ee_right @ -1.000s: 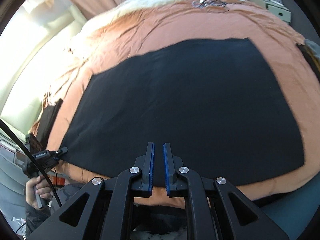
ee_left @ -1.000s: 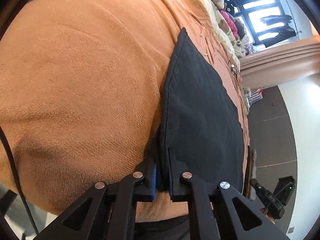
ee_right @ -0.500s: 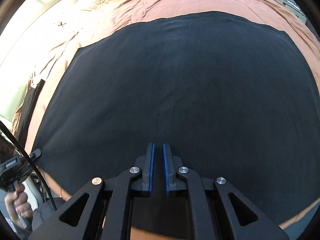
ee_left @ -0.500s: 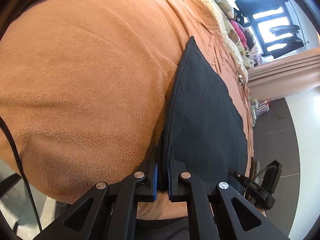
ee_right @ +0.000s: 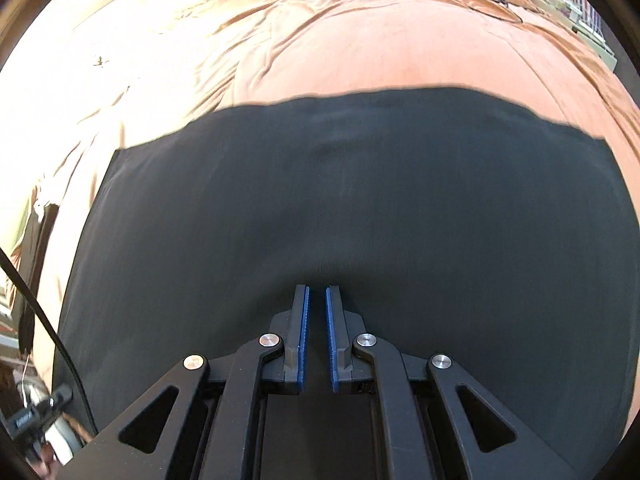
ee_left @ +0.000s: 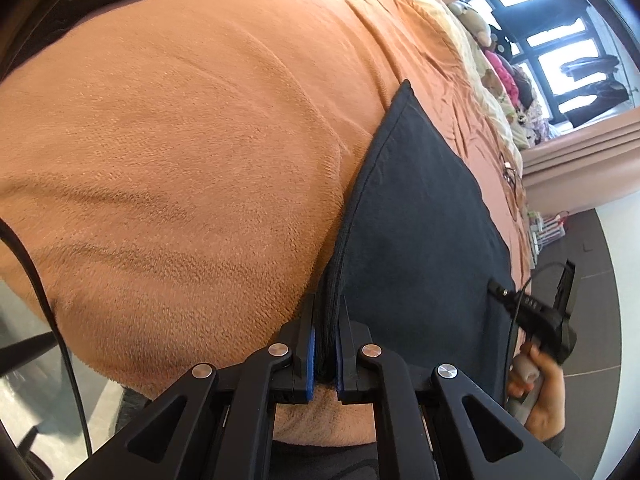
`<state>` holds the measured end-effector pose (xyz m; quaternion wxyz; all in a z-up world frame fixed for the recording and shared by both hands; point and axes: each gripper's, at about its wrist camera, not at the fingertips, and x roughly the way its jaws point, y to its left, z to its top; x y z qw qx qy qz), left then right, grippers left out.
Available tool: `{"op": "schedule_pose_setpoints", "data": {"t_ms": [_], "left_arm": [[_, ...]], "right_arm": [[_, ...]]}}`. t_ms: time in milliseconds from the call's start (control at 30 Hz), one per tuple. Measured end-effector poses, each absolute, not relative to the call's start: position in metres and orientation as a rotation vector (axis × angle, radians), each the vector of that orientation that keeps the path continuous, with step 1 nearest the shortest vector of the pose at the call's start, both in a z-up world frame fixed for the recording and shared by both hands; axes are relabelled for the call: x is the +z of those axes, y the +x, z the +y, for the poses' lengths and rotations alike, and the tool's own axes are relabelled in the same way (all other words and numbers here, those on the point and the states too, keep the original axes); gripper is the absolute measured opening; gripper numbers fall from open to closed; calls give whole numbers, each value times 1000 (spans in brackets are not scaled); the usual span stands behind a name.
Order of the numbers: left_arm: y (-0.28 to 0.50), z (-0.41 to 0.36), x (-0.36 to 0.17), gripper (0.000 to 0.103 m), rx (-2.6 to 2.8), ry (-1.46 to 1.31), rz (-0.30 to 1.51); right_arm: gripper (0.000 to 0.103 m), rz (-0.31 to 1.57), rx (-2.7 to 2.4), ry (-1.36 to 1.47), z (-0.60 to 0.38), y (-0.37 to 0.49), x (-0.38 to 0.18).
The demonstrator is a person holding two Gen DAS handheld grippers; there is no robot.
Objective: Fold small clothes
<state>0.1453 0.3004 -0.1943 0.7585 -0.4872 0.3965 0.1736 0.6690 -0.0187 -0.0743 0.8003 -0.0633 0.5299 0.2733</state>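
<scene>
I have the left gripper point(ee_left: 325, 334) clamped on the near left edge of the black cloth point(ee_left: 420, 216), several dark layers bunched between its blue pads, so that side is pinned. The cloth lies flat on the orange blanket point(ee_left: 180, 140) that covers the bed, and in the left wrist view its hemmed edge runs from my jaws away up the bed to a far corner, with the body of the cloth spreading off to the right. The right gripper point(ee_right: 316, 300) sits with its jaws nearly together and nothing between them that I can see; it hovers over the near middle of the cloth, whether touching I cannot tell. In its view the dark cloth fills everything to left, right and ahead, its long axis running side to side, with the far edge a straight line across the blanket. What I judge matters next is this: my right tool is over the cloth's interior, not at an edge, and the free right-hand edge is the one it is nearer to. The right jaws would need to open before taking any fabric.
</scene>
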Motion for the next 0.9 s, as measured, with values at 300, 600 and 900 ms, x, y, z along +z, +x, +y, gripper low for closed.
{"op": "schedule_pose_setpoints", "data": {"t_ms": [300,600,900], "left_arm": [[150,300,-195,7,392,-1063,885],[146,307,-168,7,252,-1115,774],[173,289,-98,6,66,-1042,656]], "right_arm": [[5,1117,544,-159,13,733,-83],[5,1114,556,-153,-8,722,-76],[6,1169,656,-68,-64,665,-61]]}}
